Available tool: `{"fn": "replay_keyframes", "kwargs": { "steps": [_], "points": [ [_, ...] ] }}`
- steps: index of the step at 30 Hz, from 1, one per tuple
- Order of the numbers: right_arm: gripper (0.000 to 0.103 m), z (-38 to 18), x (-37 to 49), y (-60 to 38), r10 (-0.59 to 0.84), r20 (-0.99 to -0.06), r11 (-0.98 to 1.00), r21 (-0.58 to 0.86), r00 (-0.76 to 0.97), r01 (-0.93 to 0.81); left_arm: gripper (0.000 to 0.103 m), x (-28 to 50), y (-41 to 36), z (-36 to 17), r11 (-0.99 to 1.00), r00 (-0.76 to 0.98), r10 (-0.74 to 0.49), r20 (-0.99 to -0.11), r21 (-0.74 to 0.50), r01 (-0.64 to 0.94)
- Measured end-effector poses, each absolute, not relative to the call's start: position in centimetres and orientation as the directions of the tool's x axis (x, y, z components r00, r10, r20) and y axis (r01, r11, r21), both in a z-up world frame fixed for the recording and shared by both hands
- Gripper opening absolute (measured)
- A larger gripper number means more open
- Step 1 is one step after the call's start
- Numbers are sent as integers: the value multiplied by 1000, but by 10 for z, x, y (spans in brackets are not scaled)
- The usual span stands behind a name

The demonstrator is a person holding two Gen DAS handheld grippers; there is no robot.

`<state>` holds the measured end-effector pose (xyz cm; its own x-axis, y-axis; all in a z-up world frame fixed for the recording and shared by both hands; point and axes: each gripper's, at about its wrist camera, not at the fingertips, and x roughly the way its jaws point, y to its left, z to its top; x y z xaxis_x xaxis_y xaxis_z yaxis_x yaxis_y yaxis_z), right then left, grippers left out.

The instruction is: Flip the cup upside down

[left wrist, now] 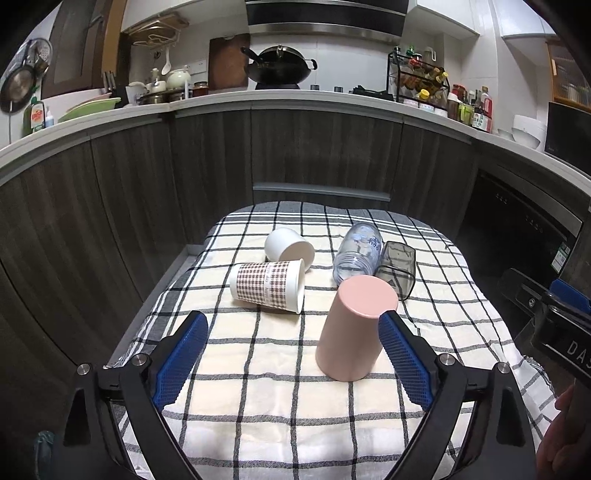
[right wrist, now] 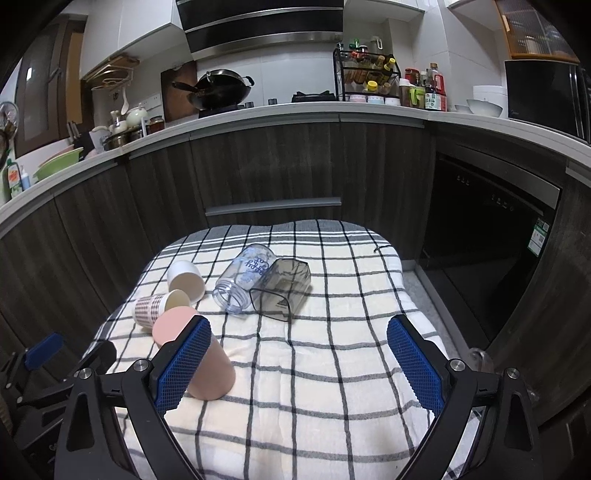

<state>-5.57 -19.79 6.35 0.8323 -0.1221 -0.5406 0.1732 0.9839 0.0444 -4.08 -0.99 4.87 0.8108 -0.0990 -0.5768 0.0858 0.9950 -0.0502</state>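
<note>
Pink cup (left wrist: 354, 328) stands inverted, axis vertical, just inside the wide-open, empty left tool (left wrist: 293, 354); right tool (right wrist: 299, 363) likewise gapes empty.

Cabinets: dark wood-grain fronts (left wrist: 314, 155) across mid-frame
Countertop: pale curved edge (left wrist: 295, 96) above
Range hood: steel and black (right wrist: 264, 29), top centre
Wall: white tile (left wrist: 461, 55), upper right
Table cover: checked cloth (right wrist: 332, 369), lower centre

Obstacles: pink cup (left wrist: 354, 328) standing at centre; checked cup (left wrist: 267, 290) and white cup (left wrist: 288, 249) lying at 11 o'clock; bottle (left wrist: 356, 254) and grey cup (left wrist: 397, 267) touching at 1 o'clock. Bare cloth (left wrist: 280, 398) from 4 to 8 o'clock.
</note>
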Motion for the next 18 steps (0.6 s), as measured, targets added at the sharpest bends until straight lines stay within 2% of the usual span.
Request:
{"fn": "replay_keyframes", "kwargs": {
  "steps": [18],
  "points": [
    [100, 68, -62, -198, -132, -529, 982, 47, 838, 184, 102, -50, -4, 58, 999, 841, -43, -539, -32, 31]
  ]
}}
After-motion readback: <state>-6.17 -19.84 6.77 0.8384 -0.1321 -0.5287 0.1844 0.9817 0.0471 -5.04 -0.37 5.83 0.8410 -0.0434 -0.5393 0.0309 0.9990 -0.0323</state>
